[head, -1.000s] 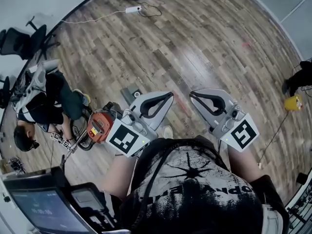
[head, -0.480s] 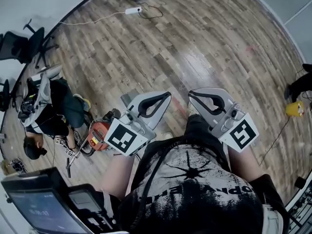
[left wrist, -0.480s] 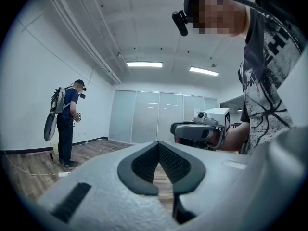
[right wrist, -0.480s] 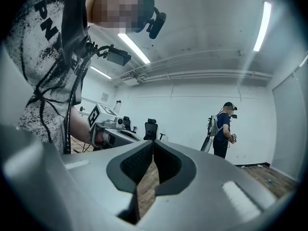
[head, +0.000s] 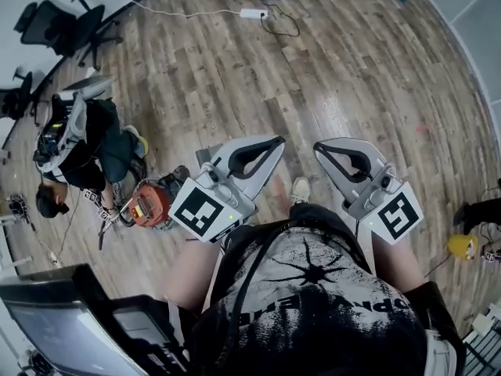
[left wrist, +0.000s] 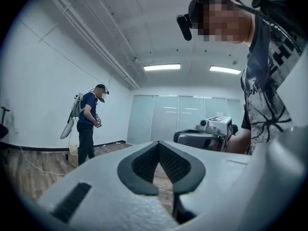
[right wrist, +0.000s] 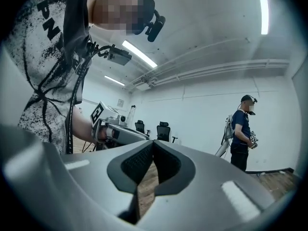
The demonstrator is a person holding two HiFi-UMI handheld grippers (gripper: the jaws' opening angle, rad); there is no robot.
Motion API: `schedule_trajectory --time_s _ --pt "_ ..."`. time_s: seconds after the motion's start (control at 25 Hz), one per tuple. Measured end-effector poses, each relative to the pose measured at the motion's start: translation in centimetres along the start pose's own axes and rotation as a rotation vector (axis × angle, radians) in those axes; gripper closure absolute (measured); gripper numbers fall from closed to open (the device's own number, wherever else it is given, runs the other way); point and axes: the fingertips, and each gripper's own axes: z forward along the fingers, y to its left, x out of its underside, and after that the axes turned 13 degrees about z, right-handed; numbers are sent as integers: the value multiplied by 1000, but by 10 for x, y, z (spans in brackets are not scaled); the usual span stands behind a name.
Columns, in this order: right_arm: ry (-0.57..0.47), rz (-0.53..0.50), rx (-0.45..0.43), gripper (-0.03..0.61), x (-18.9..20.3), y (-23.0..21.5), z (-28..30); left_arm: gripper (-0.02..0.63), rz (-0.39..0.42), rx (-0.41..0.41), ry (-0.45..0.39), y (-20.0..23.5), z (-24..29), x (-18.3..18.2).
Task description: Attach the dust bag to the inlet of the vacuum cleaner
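An orange and black vacuum cleaner (head: 147, 204) lies on the wooden floor at the left, beside a crouching person (head: 78, 143). No dust bag shows in any view. My left gripper (head: 278, 141) is held level in front of my body, shut, with nothing between its pads (left wrist: 158, 143). My right gripper (head: 319, 146) is beside it, also shut and empty (right wrist: 153, 142). Both are in the air, to the right of the vacuum cleaner and apart from it. Each gripper view shows the other gripper: the right gripper (left wrist: 207, 131) and the left gripper (right wrist: 113, 126).
A white power strip (head: 254, 12) with cables lies at the far end of the floor. Black office chairs (head: 59, 26) stand at the top left. A yellow object (head: 462, 246) sits at the right, a screen (head: 70, 327) at the bottom left. Another person (left wrist: 87, 121) stands by the wall.
Both grippers stay shut and side by side. The floor has shifted beneath them: the power strip moved right in the picture, the yellow object moved down, the chairs moved up.
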Motion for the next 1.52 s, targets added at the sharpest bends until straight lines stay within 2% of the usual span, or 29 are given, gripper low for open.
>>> schedule_trajectory --time_s 0.28,0.68,0.88,1.04,1.2,1.4,1.52 --pt "0 24 -166 575 -8 -60 5 607 13 -152 14 33 47 -2" --pt "-10 70 -395 575 -1 -76 40 607 52 -385 95 50 24 11" --pt "-32 74 -517 575 -15 -59 91 607 39 -517 102 78 -16 12" --pt "-14 58 -614 575 -8 -41 116 609 29 -603 104 92 -38 21" --pt "-11 37 -690 575 -1 -31 130 608 80 -679 94 99 -49 22" --pt "37 4 -779 575 -16 12 224 607 119 -812 87 162 -141 0" --pt "48 -4 -839 574 -16 39 258 607 124 -878 88 178 -184 -1"
